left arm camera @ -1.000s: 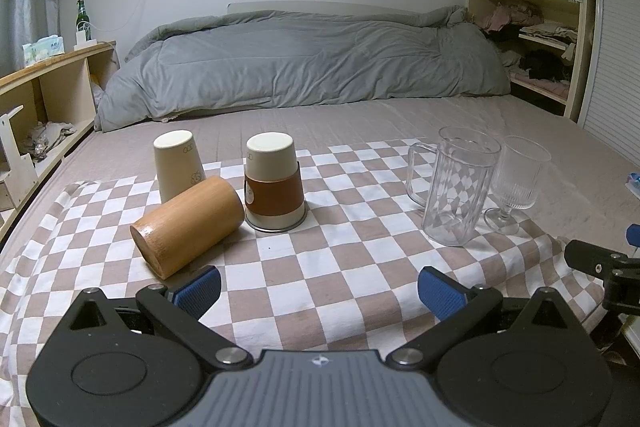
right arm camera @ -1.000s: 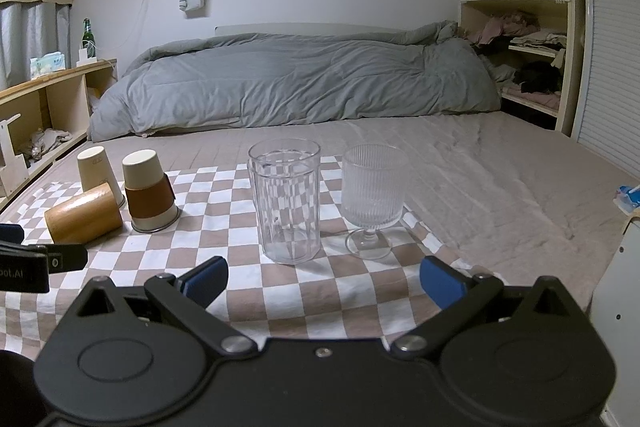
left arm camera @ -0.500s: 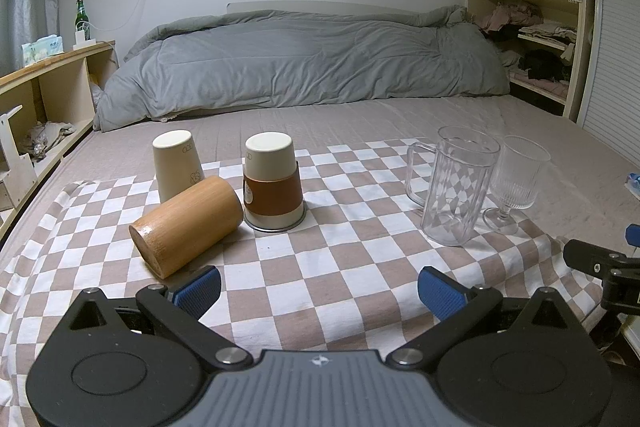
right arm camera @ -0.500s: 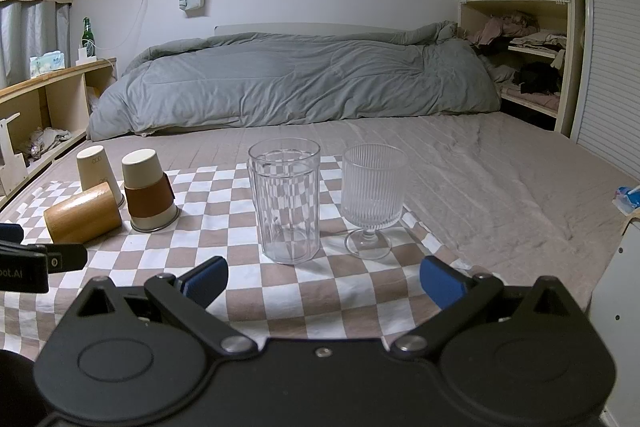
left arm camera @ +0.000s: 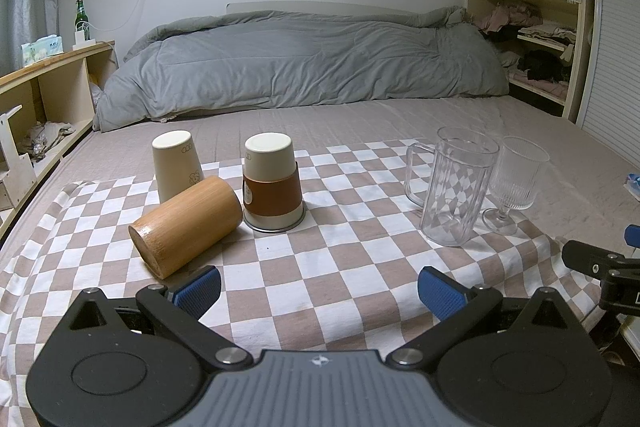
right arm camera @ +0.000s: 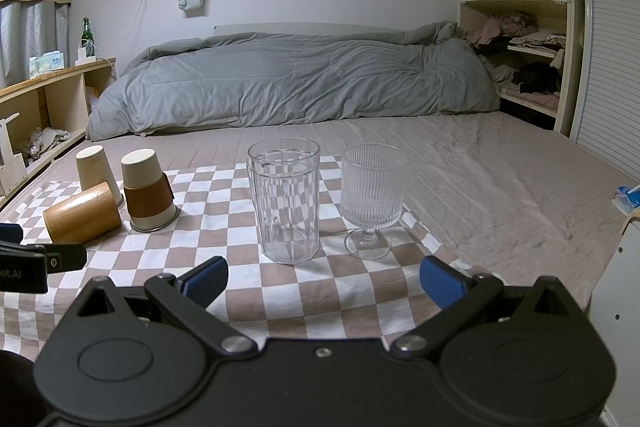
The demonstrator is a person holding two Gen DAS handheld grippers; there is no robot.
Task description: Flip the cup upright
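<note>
A bamboo cup (left arm camera: 186, 225) lies on its side on the checkered cloth (left arm camera: 340, 267), its base toward me. Behind it a cream cup (left arm camera: 176, 165) and a cream cup with a brown sleeve (left arm camera: 272, 183) stand upside down. My left gripper (left arm camera: 318, 291) is open and empty, hovering in front of them. My right gripper (right arm camera: 322, 281) is open and empty, in front of a clear mug (right arm camera: 286, 207) and a ribbed goblet (right arm camera: 372, 199), both upright. The three cups show at the left in the right wrist view, with the bamboo cup (right arm camera: 82, 217) nearest.
The cloth lies on a bed (left arm camera: 520, 131) with a grey duvet (left arm camera: 300, 63) at the back. Wooden shelving (left arm camera: 44, 83) runs along the left, a shelf nook (left arm camera: 532, 47) and a slatted door (left arm camera: 616, 67) on the right. The mug (left arm camera: 456, 187) and goblet (left arm camera: 516, 179) stand right of the cups.
The left gripper has crept slightly forward and left; the cups sit a touch lower and nearer. The right gripper has hardly moved.
</note>
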